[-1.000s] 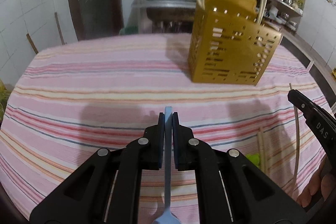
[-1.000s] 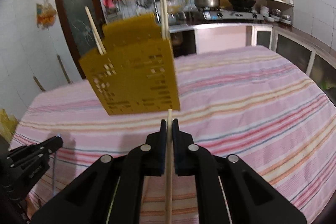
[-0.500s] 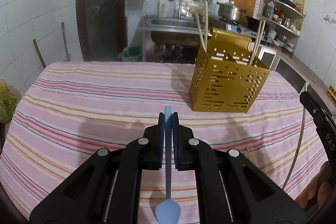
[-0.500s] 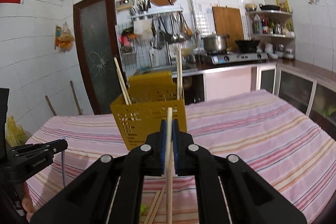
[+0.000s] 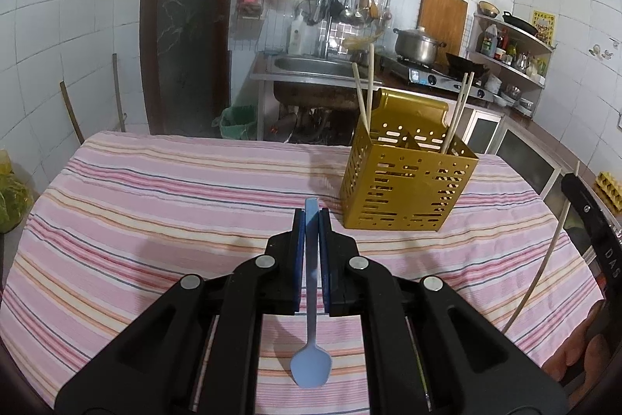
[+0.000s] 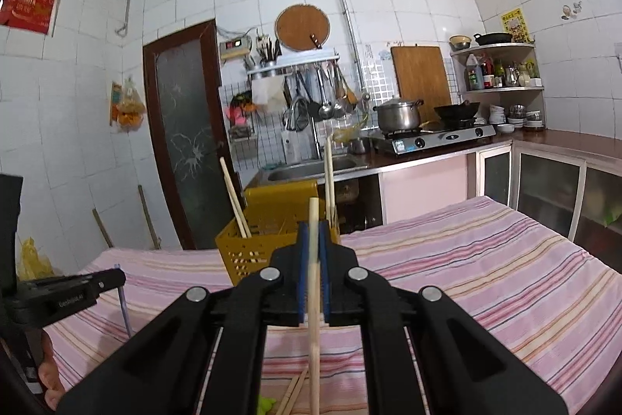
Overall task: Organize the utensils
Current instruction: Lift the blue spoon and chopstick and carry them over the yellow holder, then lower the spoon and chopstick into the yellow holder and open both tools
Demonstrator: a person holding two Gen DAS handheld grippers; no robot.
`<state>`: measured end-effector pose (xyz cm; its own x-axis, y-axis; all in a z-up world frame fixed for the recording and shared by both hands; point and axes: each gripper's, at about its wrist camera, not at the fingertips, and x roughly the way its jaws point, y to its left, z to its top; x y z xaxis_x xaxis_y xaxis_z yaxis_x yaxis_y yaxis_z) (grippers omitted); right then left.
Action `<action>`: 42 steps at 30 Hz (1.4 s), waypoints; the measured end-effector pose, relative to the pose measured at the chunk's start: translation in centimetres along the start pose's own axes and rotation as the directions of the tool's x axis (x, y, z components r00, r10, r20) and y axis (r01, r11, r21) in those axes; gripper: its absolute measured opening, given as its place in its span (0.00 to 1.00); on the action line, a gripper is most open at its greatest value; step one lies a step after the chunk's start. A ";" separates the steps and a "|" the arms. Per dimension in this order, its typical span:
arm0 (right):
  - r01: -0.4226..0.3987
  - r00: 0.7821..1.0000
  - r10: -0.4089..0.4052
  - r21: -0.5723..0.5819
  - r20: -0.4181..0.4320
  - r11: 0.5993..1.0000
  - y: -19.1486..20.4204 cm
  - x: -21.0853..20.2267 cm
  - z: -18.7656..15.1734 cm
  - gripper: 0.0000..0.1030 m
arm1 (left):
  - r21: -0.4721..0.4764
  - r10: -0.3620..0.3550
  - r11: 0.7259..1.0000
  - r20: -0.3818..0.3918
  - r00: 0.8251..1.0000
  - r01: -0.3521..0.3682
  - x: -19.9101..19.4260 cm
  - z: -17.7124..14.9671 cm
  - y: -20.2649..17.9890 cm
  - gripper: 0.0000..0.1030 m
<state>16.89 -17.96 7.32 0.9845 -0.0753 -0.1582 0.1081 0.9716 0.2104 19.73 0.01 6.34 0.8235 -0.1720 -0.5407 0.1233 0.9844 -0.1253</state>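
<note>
My left gripper (image 5: 311, 214) is shut on a light blue spoon (image 5: 311, 360), held by its handle with the bowl hanging down toward me above the striped tablecloth (image 5: 155, 205). My right gripper (image 6: 314, 226) is shut on a wooden chopstick (image 6: 314, 337), held upright. The yellow perforated utensil holder (image 5: 406, 181) stands on the table ahead and right of the left gripper, with several chopsticks (image 5: 363, 100) standing in it. In the right wrist view the holder (image 6: 248, 251) sits just beyond the right gripper. The left gripper (image 6: 77, 292) shows there at the left edge.
Loose chopsticks (image 6: 291, 391) and a green item (image 6: 268, 405) lie on the cloth below the right gripper. The right gripper with its chopstick (image 5: 544, 259) shows at the right edge of the left wrist view. Sink, stove and shelves stand behind the table.
Both grippers have risen and pulled back from the holder, which now looks smaller and lower. Each keeps hold of its utensil.
</note>
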 end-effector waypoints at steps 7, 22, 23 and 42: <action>0.005 0.999 -0.005 0.011 0.045 1.000 -0.5 -1.2 0.5 0.06 | 0.019 -0.001 1.000 0.031 1.000 0.000 -1.0 -0.1 -0.8 0.06; 0.013 0.996 -0.010 -0.034 0.091 0.999 1.3 -1.1 4.2 0.06 | 0.062 -0.008 0.998 0.113 0.994 0.001 -3.1 3.3 -2.6 0.06; 0.012 0.994 -0.007 -0.045 0.105 0.999 1.5 -1.1 5.0 0.06 | 0.067 -0.013 0.998 0.122 0.992 0.005 -3.3 4.0 -2.8 0.06; 0.021 0.967 0.005 -0.100 0.254 0.995 3.0 9.3 15.6 0.05 | 0.086 -0.102 0.993 0.320 0.942 0.078 2.1 17.4 -8.9 0.06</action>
<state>28.49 -19.27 21.54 0.9878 -0.1248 0.0936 0.1144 0.9874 0.1095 29.95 -8.50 20.82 0.9401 -0.2508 -0.2308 0.2348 0.9674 -0.0951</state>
